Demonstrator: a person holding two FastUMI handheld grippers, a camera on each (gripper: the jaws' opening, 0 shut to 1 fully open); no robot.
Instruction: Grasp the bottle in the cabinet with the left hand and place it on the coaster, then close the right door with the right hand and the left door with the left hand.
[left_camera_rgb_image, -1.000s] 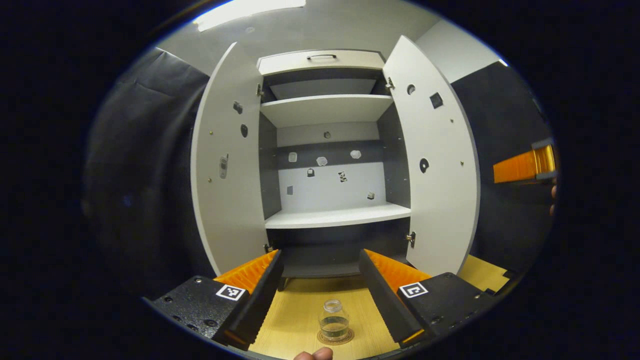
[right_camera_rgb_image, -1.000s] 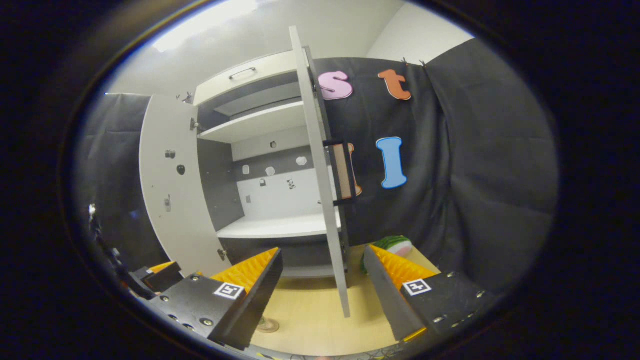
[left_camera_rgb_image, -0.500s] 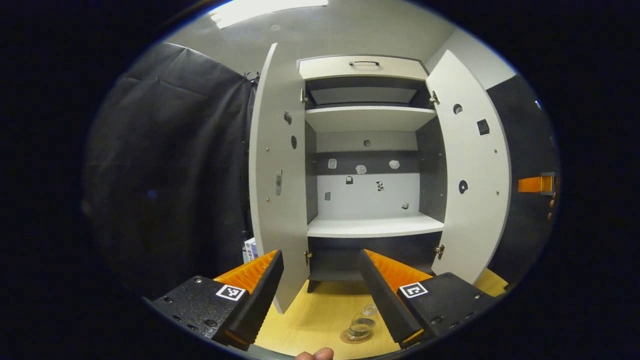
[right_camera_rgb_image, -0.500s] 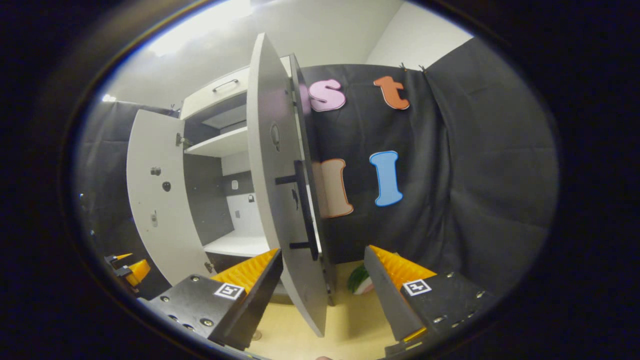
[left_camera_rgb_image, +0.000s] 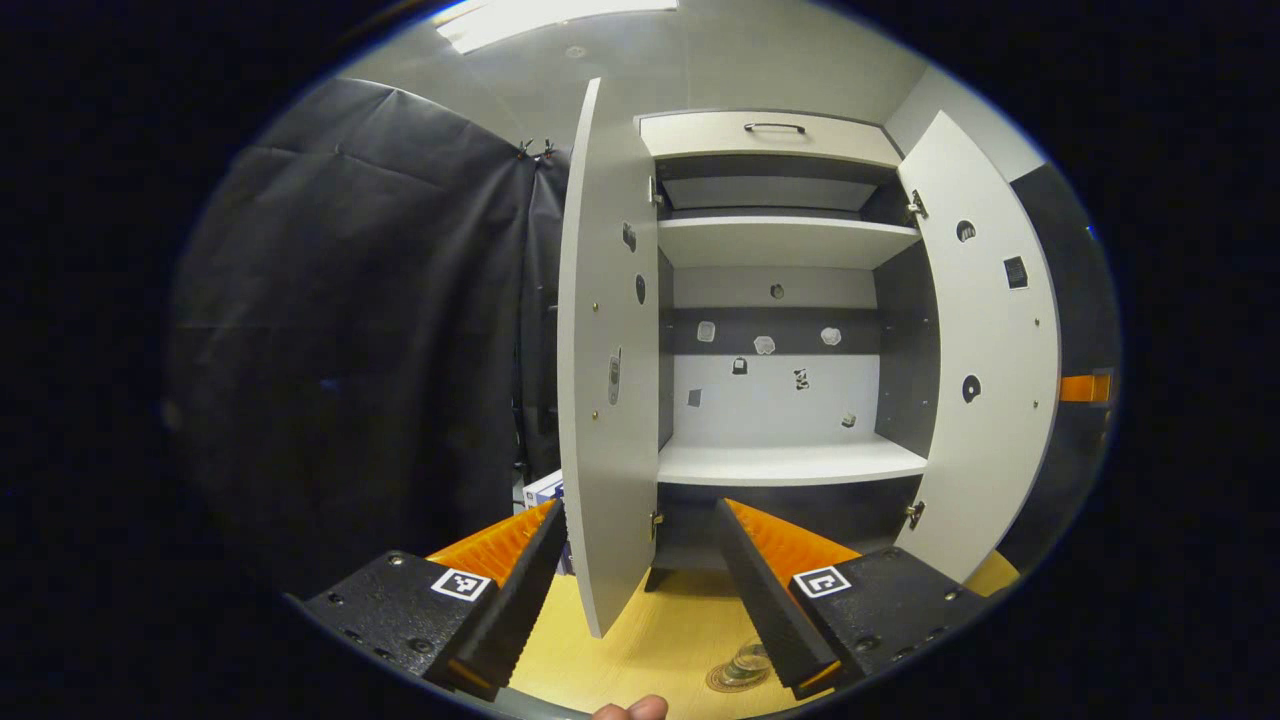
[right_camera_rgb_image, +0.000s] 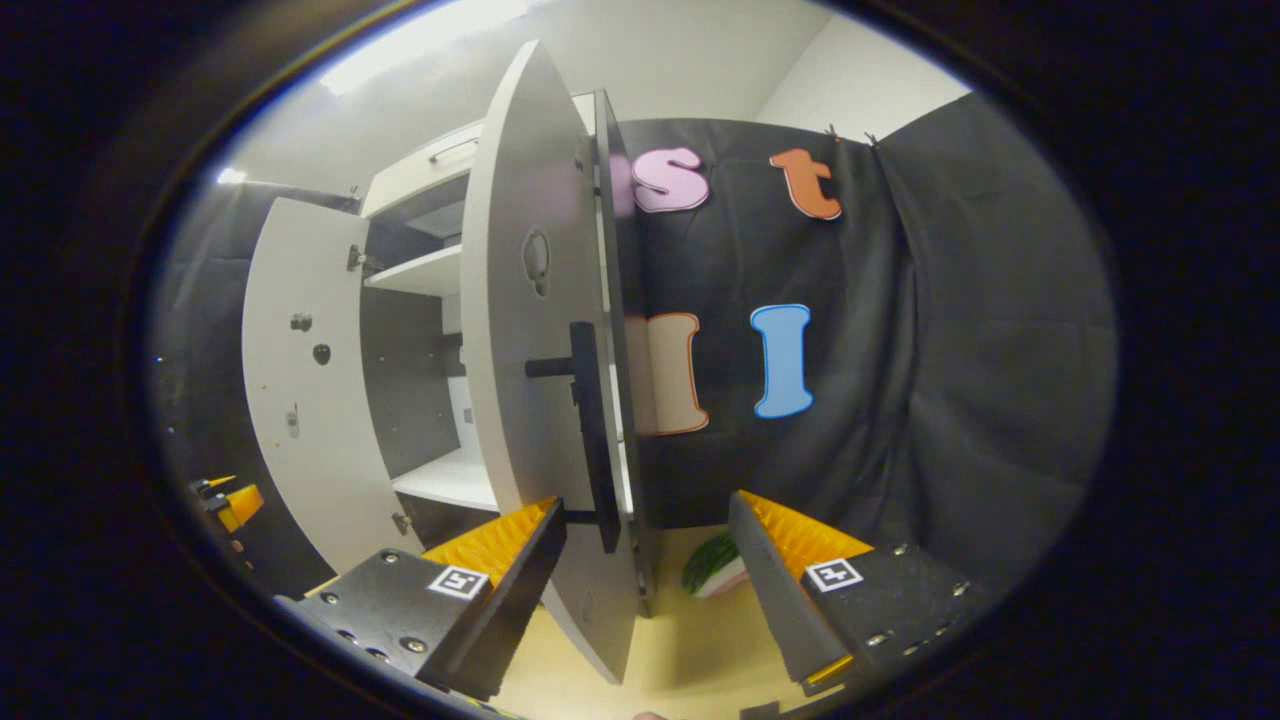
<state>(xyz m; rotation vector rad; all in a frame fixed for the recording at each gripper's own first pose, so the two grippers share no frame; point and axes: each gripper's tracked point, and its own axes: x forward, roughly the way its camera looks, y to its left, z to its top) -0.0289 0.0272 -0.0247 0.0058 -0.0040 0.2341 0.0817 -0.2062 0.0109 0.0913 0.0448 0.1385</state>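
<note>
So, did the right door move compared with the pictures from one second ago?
Yes. In the right gripper view the right door was edge-on; its handle face now shows and hides more of the shelf, so it swung toward closing.

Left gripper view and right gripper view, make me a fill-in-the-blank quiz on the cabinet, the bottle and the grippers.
1. The bottle stands on the ____ on the wooden table.
2. Both cabinet doors, left door and right door, are ____.
3. The left gripper and the right gripper each hold ____.
4. The right door's outer face carries a dark ____ in the right gripper view.

Missing words: coaster; open; nothing; handle
</note>
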